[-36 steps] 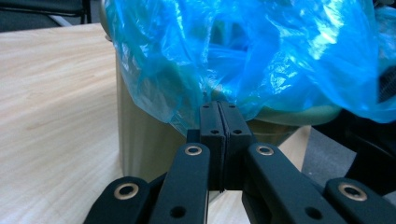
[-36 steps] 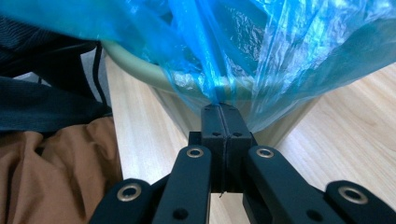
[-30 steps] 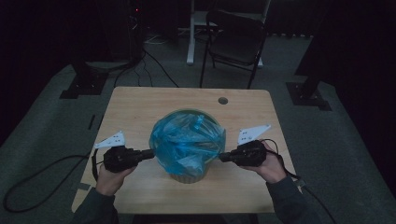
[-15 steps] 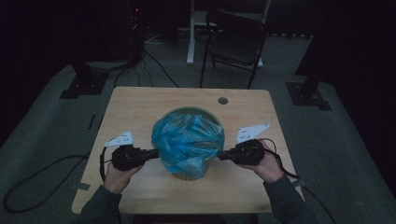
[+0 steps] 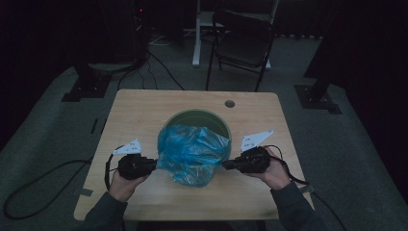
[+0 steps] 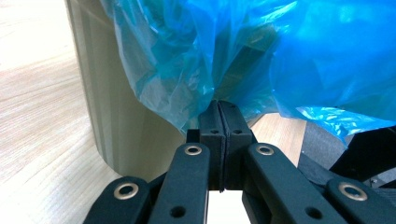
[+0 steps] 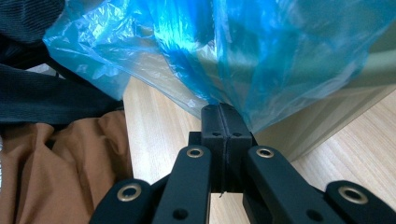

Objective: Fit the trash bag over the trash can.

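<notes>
A crumpled blue plastic bag sits in the middle of the high view, draped over the near rim of a round pale-green bin that stands on the light wooden table; the far part of the bin's opening is bare above the bag. The left gripper comes in from the lower left and meets the bag's left edge, while the right gripper comes in from the lower right and meets its right edge — the bag hangs stretched between them. In the left gripper view the black jaws are pressed together on a fold of the blue film, with the bin's wall just beside them at the left. In the right gripper view the jaws are likewise clamped on the film's lower edge. A dark folding chair stands beyond the table, at the top of the frame.
</notes>
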